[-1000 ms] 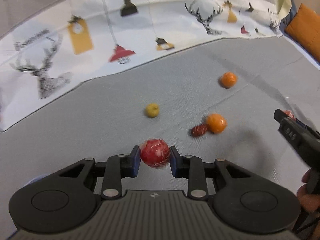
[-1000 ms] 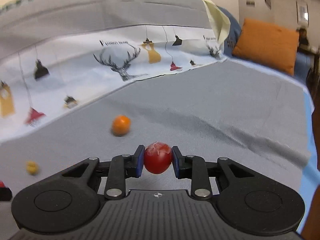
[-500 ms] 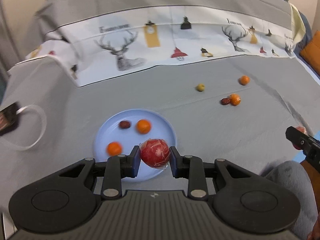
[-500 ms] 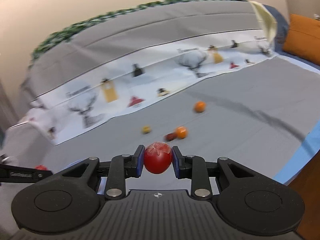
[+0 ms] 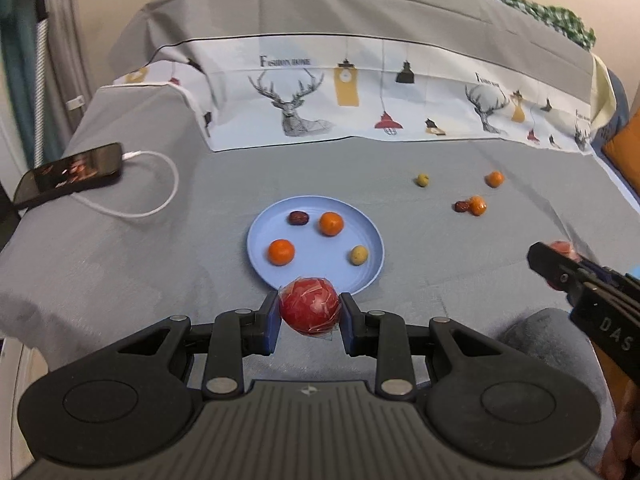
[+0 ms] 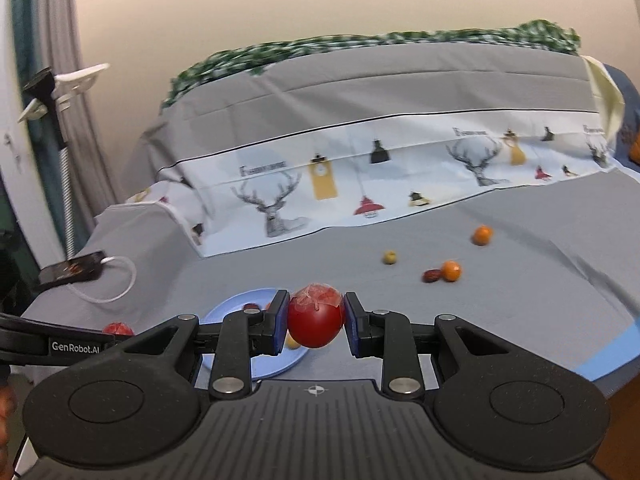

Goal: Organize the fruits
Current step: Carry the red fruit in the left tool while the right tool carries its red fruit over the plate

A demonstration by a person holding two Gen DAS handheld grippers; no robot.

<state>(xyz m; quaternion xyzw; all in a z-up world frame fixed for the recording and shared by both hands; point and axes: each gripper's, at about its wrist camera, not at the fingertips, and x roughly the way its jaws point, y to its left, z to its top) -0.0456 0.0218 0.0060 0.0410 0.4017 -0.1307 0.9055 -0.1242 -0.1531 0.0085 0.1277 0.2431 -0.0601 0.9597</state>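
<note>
Bedding in grey (image 5: 400,160) is covering the whole surface, with a white deer-print cloth (image 5: 360,104) lying across its far part. Closer in, a blue plate (image 5: 256,240) is sitting on the grey sheet, carrying two oranges (image 5: 331,223), a dark date (image 5: 298,218) and a small yellowish fruit (image 5: 358,255). A black phone (image 5: 68,174) is resting at the left edge, its white cable (image 5: 160,200) looping toward the plate.

The left tongs (image 5: 310,318) are gripping a plastic-wrapped red fruit (image 5: 310,311) at the plate's near rim. The right tongs (image 6: 316,322) are clamping a second red fruit (image 6: 316,322), which has a torn whitish wrap at its top and is hanging near the plate's right edge in the right wrist view.

Well to the right of the plate, loose fruit is lying on the sheet: an orange touching a date (image 5: 462,206), another orange (image 5: 495,179) farther back, and a small yellow-green fruit (image 5: 422,179) standing apart.
</note>
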